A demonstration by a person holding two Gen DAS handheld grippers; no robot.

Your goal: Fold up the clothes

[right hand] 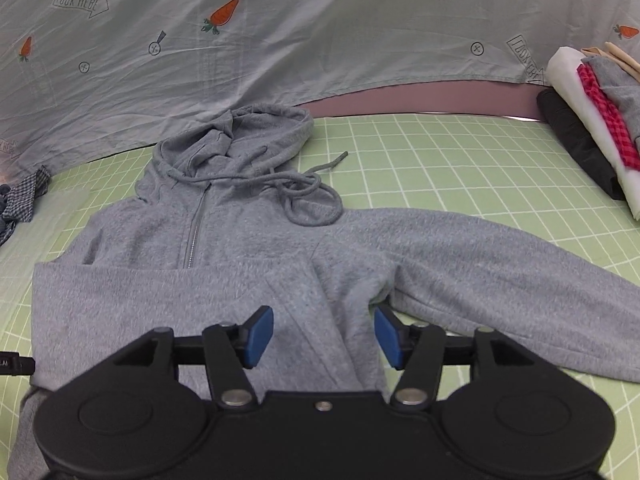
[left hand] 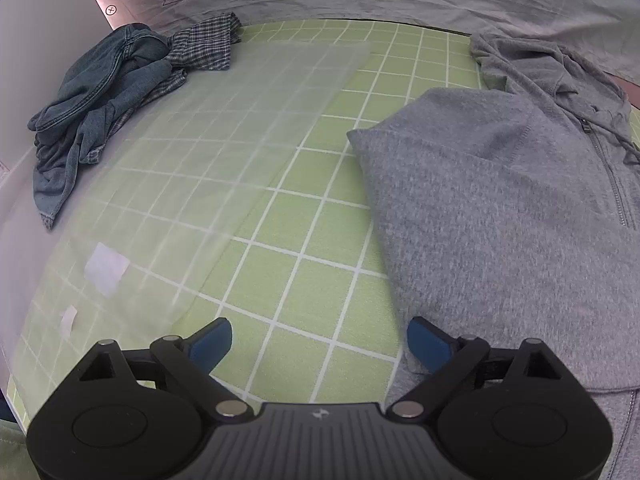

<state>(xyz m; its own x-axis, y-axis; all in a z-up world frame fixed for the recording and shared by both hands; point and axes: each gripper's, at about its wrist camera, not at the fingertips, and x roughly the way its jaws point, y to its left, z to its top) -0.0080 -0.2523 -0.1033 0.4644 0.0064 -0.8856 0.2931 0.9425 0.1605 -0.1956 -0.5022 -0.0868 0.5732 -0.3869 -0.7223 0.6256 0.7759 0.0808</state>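
Now fold grey hoodie [right hand: 256, 240], spread flat mid-bench on green grid mat [right hand: 440, 152], one sleeve already across chest. Right gripper [right hand: 323, 336] over hoodie's lower body, jaws parted, nothing between. Left gripper [left hand: 320, 344] beside hoodie's edge, jaws wide, empty. Pinch outstretched sleeve [right hand: 500, 256] near cuff, carry across chest, lay flat, smooth creases. No containers visible.

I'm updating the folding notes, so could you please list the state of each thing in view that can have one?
Grey hoodie: partly folded, one sleeve laid across the front, the other stretched out, zip closed.
Denim garment: crumpled, unfolded.
Checked shirt: crumpled beside the denim.
Stack of clothes: folded, piled at the mat's edge.
Left gripper: open, empty.
Right gripper: open over the hoodie.
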